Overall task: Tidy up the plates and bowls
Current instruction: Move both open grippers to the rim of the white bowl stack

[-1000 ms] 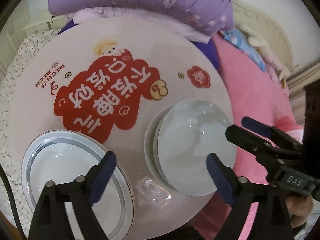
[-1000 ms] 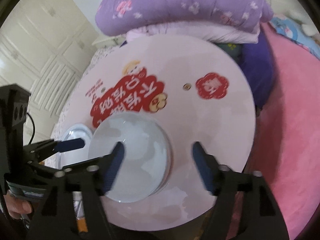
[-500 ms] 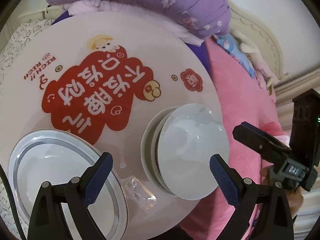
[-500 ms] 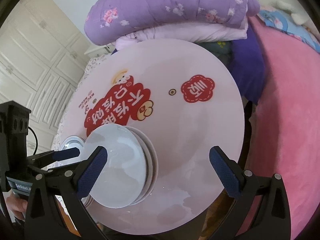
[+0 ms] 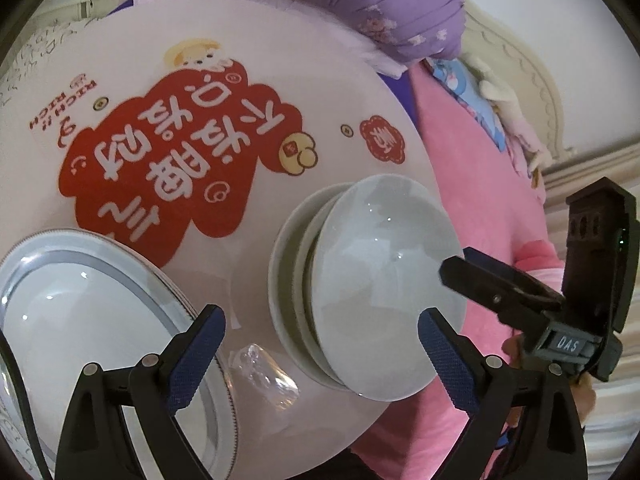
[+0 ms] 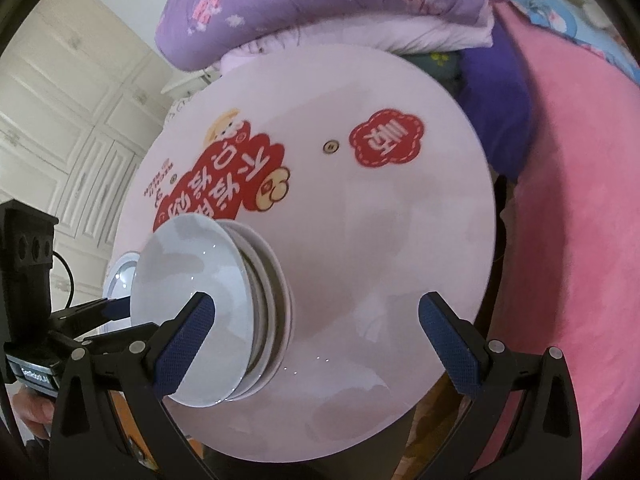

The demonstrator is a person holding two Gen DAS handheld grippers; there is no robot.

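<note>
Round table (image 5: 280, 92) with red print, seen from both wrists. Far left in the left wrist view: big plate (image 5: 80, 312) with grey band at the table's near-left edge, partly under the left finger. Left gripper (image 5: 320, 356) jaws spread wide, nothing between them; it hangs over the near table edge. A clear crumpled plastic bit (image 5: 268, 376) lies on the table between plate and stack. Right of it: bowl stack (image 5: 384, 284), white bowls nested, top one biggest in view, sitting near the table's near-right edge. Right finger's tip overlaps the stack's lower rim in the picture; contact cannot be told. Further right, right gripper (image 5: 500, 292) comes in side-on, tip near the stack's right rim; pink bedding (image 5: 480, 184) behind.

Right wrist view: left gripper's body at far left, plate (image 6: 120, 276) peeking behind the stack (image 6: 200, 304). Right gripper (image 6: 316, 336) jaws wide apart, empty; left finger overlaps the stack, right finger over bare table (image 6: 380, 240). Purple quilt (image 6: 320, 4) beyond the table.
</note>
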